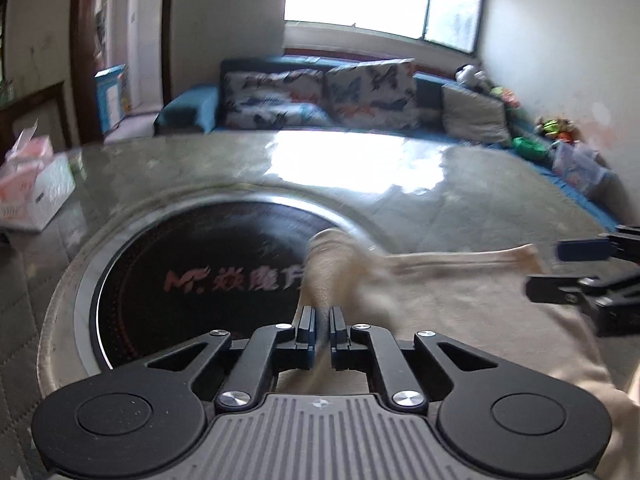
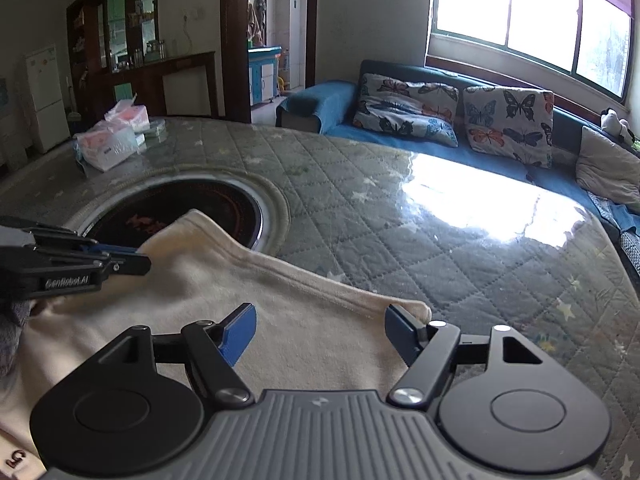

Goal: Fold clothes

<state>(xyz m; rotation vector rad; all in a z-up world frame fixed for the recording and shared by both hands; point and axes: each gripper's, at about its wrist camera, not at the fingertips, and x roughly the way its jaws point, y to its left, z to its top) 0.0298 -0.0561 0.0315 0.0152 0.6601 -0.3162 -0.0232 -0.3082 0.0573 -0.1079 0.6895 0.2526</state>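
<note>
A cream garment point(image 1: 460, 312) lies on a round table with a grey quilted cover point(image 2: 400, 232). My left gripper point(image 1: 320, 320) is shut on a bunched fold of the garment and holds it raised over the table's black round centre plate point(image 1: 192, 276). It shows at the left of the right wrist view point(image 2: 132, 262), its fingers pinching the garment's left corner. My right gripper point(image 2: 320, 320) is open above the garment point(image 2: 280, 312), near its far right corner, holding nothing. It shows at the right edge of the left wrist view point(image 1: 560, 272).
Tissue packs and a white box point(image 2: 110, 144) sit at the table's far left. A blue sofa point(image 2: 420, 128) with butterfly cushions stands behind the table under a bright window. Toys point(image 1: 556, 128) lie at the sofa's right end. A doorway and dark cabinets are at the back left.
</note>
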